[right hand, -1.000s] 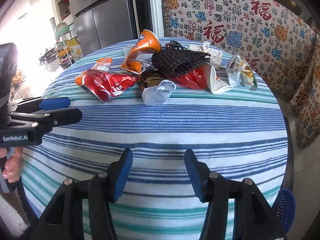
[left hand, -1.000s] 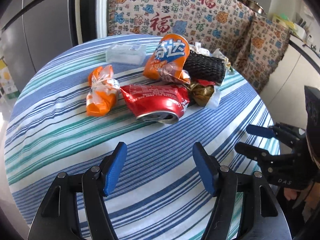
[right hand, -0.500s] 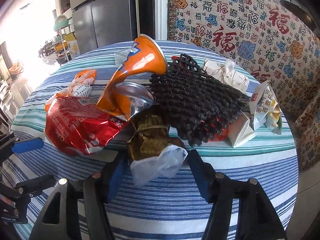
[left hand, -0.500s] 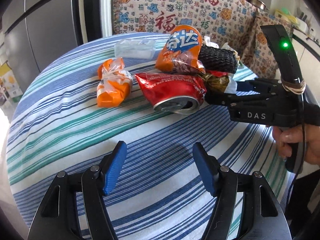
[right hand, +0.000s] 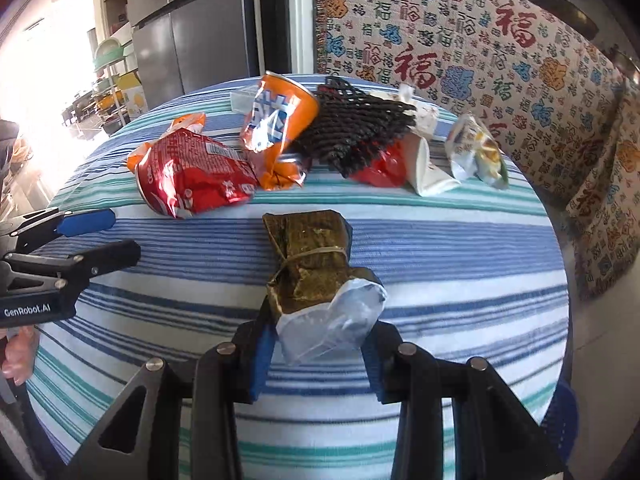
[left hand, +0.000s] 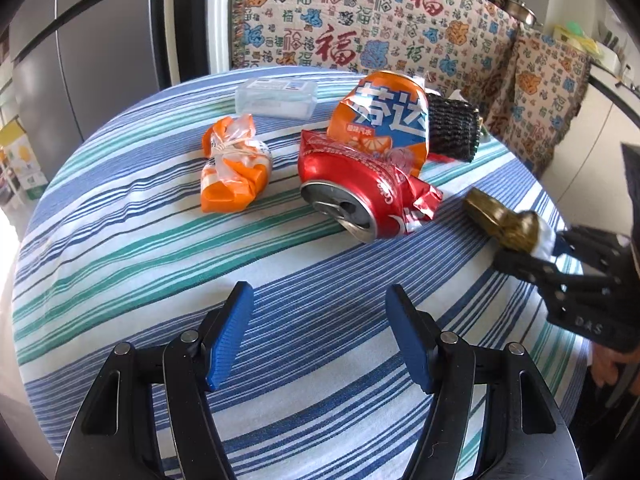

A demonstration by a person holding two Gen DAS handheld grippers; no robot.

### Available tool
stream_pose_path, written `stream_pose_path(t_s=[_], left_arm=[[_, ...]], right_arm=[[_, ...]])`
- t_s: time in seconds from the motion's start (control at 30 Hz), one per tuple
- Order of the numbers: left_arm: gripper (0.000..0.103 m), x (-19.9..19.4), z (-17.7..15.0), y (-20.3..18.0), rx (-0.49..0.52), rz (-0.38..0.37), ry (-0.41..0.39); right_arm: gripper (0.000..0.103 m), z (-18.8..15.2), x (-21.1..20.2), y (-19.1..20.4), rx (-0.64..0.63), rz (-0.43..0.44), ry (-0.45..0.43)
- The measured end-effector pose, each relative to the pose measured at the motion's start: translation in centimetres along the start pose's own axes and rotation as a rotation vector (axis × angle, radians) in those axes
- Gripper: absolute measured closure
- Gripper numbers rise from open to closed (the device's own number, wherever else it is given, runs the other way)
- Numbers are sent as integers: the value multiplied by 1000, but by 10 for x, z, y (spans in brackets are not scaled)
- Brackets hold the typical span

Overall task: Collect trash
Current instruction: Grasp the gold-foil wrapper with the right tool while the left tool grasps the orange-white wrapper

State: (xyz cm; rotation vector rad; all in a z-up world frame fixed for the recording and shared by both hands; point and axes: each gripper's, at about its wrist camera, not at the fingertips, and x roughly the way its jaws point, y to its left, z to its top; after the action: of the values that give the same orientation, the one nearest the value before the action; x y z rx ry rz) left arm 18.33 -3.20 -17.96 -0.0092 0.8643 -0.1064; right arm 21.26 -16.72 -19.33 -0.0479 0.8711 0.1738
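Right wrist: right hand-held gripper point(right hand: 318, 354) clamps leaf-wrapped packet point(right hand: 310, 258).

We see our left gripper point(left hand: 320, 336) open over the striped surface point(left hand: 120, 248). Far off lie a red can point(left hand: 360, 196) and an orange can point(left hand: 380, 120). At the right, our right gripper point(left hand: 536, 252) holds a brown packet point(left hand: 500, 220).

left wrist view: sat on the left gripper point(left hand: 318, 338), looked forward and steeply down across the striped table point(left hand: 120, 248), close range.
right wrist view: sat on the right gripper point(right hand: 316, 354), same downward tilt, from the table's other side, nearer the pile.
shared: red can point(left hand: 360, 196) point(right hand: 192, 176), orange can point(left hand: 384, 116) point(right hand: 280, 124), black net point(left hand: 452, 128) point(right hand: 356, 124); each view caught the other gripper.
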Motion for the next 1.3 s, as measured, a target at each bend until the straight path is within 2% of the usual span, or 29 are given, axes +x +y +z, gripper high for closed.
stream_pose_path(t_s=[0.17,0.33,0.43,0.93,1.17,1.3], left_arm=[[32,1,1,-3,-5,-1,0],[32,-2,-1,7,-44,-58,-14],[32,-1,-2,6,-40,-54,-14],[30,-1,-1,15,-79,-125,-27],[29,-1,-2,14,-73,-122,-27],[29,-2,1,26,-59,-186,-13]], right_arm=[[64,-4,-2,-12,62,-24,-14],[64,-2,4,-7,62,-43,-55],[64,-6,2,-8,68,-44,-75],[63,-5,1,-6,46,-61,-62],[61,-8,-2,-5,120,-96,-63],[58,-8,-3,-1,162,-140,-38]])
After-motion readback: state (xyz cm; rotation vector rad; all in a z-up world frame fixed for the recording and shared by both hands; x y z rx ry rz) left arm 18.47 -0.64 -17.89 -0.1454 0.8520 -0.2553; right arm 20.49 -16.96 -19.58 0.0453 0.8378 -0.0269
